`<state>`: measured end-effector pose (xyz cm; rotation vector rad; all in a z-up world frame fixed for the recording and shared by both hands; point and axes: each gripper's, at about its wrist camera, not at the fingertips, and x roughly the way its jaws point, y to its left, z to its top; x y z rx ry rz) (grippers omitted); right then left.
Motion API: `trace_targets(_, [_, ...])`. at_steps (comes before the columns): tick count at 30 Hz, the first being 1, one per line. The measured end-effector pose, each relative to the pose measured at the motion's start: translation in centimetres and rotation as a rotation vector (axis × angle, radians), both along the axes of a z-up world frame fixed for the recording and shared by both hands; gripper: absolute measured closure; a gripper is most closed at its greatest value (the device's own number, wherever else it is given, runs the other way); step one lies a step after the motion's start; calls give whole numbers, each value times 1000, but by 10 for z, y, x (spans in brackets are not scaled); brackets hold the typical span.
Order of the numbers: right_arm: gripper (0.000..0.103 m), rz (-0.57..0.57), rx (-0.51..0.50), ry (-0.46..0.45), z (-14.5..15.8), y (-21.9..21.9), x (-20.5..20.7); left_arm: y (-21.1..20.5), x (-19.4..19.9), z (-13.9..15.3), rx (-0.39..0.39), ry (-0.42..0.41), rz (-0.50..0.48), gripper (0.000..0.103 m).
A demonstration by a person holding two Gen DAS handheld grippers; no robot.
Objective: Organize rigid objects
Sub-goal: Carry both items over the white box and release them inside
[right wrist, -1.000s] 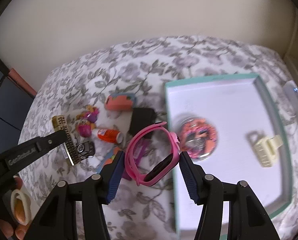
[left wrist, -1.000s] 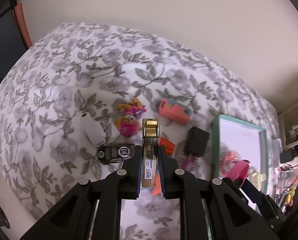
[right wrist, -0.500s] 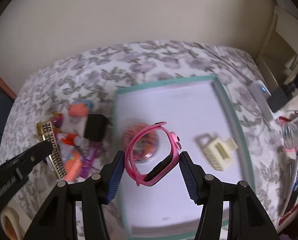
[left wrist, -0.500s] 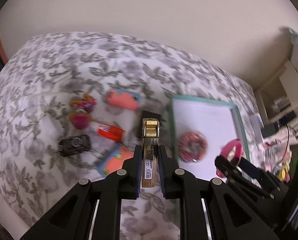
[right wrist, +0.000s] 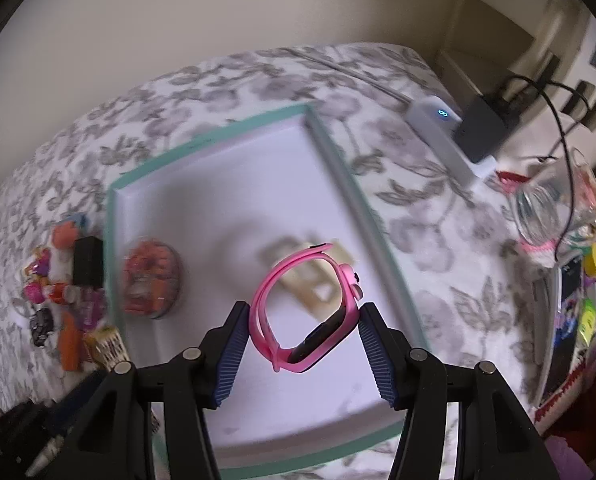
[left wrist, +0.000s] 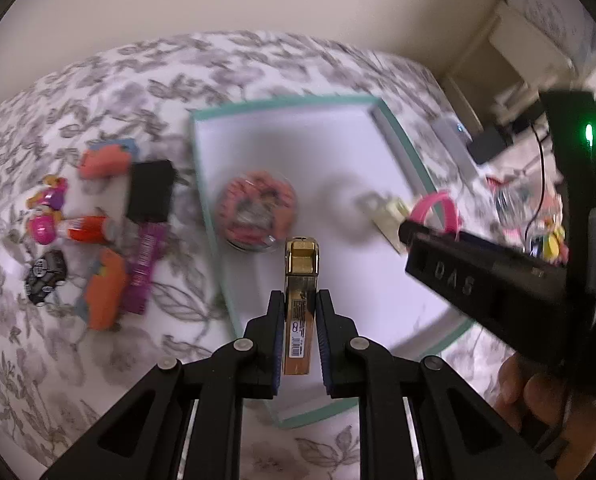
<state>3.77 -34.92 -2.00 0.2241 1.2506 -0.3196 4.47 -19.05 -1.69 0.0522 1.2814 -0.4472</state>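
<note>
Left wrist view puts our left tongs (left wrist: 299, 332) nearest, clamped on one gold lighter (left wrist: 300, 300) that hangs over the near part of the teal-rimmed tray (left wrist: 208, 216). Beyond it one round pink tin (left wrist: 256, 210) and one cream hair clip (left wrist: 389, 210) lie in the tray. Only this view shows the loose pile clearly on the flowered bedspread (left wrist: 98, 80) left of the tray: one black charger (left wrist: 150, 190), a purple bar (left wrist: 145, 268), an orange piece (left wrist: 105, 294), a black toy car (left wrist: 45, 276), a red tube (left wrist: 85, 229). It also catches our right tongs from the side.

Right wrist view shows our right tongs (right wrist: 305, 334) gripping one pink watch (right wrist: 305, 308) above the tray's middle, with the clip behind it. Only this view shows, far right, one white power strip (right wrist: 445, 136) with a black adapter (right wrist: 483, 126).
</note>
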Motion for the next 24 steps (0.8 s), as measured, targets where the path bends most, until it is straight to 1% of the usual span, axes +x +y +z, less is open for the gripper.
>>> trace_targets(5, [44,-8,-6,28,-6,-6,0,-13,-7,-14,55,6,-31,87])
trace_targets(14, [44,45,16,104,-33,9,4,-12,2,-39,129,27,-5,87])
trace_targets(19, [43,60,11,127,-44,13,5,-14,4,-52,157,28,-1,87])
trace_targets(24, [43,55,-5,151,-53,15,5,-14,6,-58,160,32,1,87])
